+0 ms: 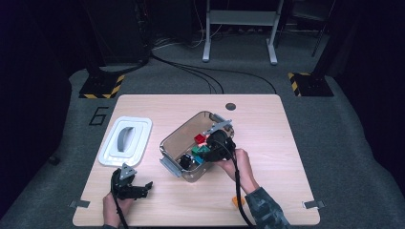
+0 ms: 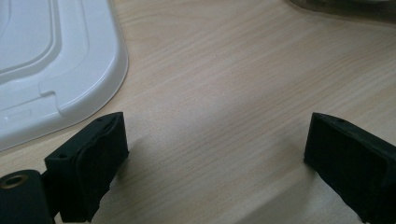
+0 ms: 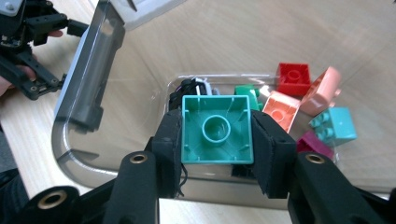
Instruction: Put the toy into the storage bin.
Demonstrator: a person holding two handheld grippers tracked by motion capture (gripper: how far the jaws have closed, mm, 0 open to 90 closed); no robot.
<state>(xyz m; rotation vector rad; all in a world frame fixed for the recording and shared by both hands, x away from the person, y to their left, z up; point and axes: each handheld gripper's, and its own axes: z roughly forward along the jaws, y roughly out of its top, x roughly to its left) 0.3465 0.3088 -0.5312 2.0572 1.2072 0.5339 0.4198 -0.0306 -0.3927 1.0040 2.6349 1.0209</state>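
The teal block (image 3: 217, 129) sits squarely between the two black jaws of the right gripper (image 3: 217, 140), its hollow underside with the round central tube turned toward the camera that rides on that gripper. Both pads press on its opposite side walls, so the jaws stand narrowed to the block's width and hold it. The block hangs over the near end of the clear container (image 3: 84, 93), above the container's floor and not touching the other bricks.

Deeper in the container, beyond the held block, lie a salmon block (image 3: 280, 109), a red block (image 3: 293, 78), a pale pink block (image 3: 322, 91), a light turquoise block (image 3: 337, 123) and a magenta block (image 3: 314, 142), heaped together toward one end. A green piece and a dark one peek out just behind the teal block's top edge.

In the high view the right gripper (image 1: 191, 160) reaches into the container (image 1: 174, 138) from the container's right side, with the person's hand behind it.

Left of the container, on the wooden table (image 1: 267, 124), lies the white lid (image 1: 138, 136), apart from the container. The left gripper (image 1: 143, 187) rests near the table's front edge, in front of the lid; its jaws stand wide over bare wood (image 2: 215, 93) with nothing between them, the lid's corner (image 2: 70, 60) just beside one jaw.
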